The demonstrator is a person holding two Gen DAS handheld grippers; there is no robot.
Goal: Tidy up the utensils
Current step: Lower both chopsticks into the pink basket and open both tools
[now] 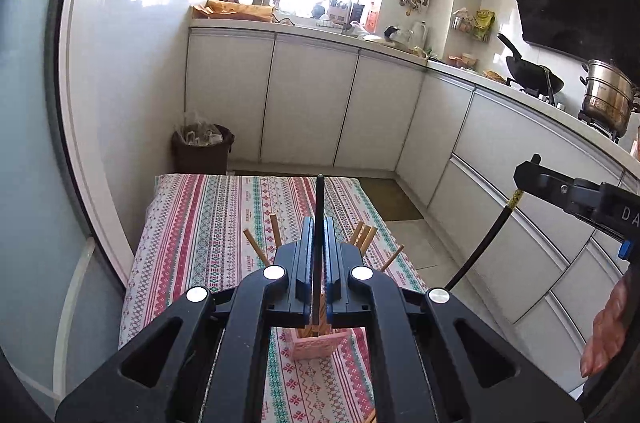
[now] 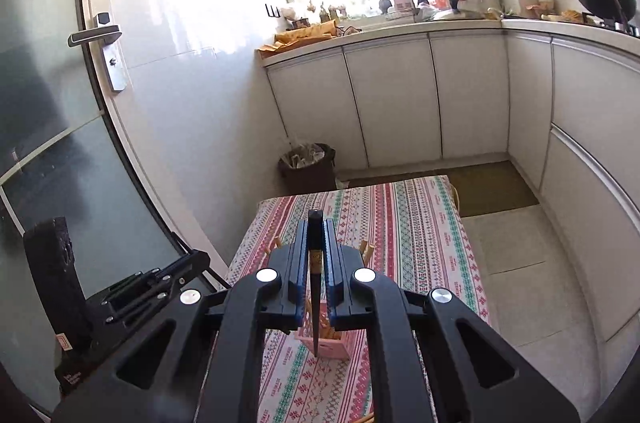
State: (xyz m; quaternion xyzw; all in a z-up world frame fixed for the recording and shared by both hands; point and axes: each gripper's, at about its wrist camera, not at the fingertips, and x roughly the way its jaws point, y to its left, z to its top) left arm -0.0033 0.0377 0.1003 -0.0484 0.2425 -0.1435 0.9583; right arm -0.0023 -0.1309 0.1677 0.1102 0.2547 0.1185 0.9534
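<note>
Two handheld grippers above a worktop (image 1: 192,223) covered with a striped patterned cloth. The left gripper (image 1: 319,235) has its jaws closed tight on a dark chopstick (image 1: 319,207), whose long axis runs straight along the fingers: the far end projects beyond the fingertips toward the kitchen cabinets (image 1: 312,103), the near end points back and down toward a pink slotted holder (image 1: 318,343) standing on the cloth below. The right gripper (image 2: 316,243) likewise has its jaws closed on a second dark chopstick (image 2: 315,303), aligned the same way, with a gold-patterned band visible between the fingers and a tapered tip ending over the pink holder. In the left wrist view this second chopstick appears from the side as a slanted black rod hanging from the right gripper, its lower end hidden behind the left gripper's frame. Light wooden chopsticks (image 1: 276,231) fan out from the holder; their lower parts are hidden behind both grippers, so their number cannot be counted. The holder itself shows only through the gap between the fingers. A hand (image 1: 608,335) is cut off at the right edge. The window is overexposed, and the clutter on the far counter is too small to identify.
</note>
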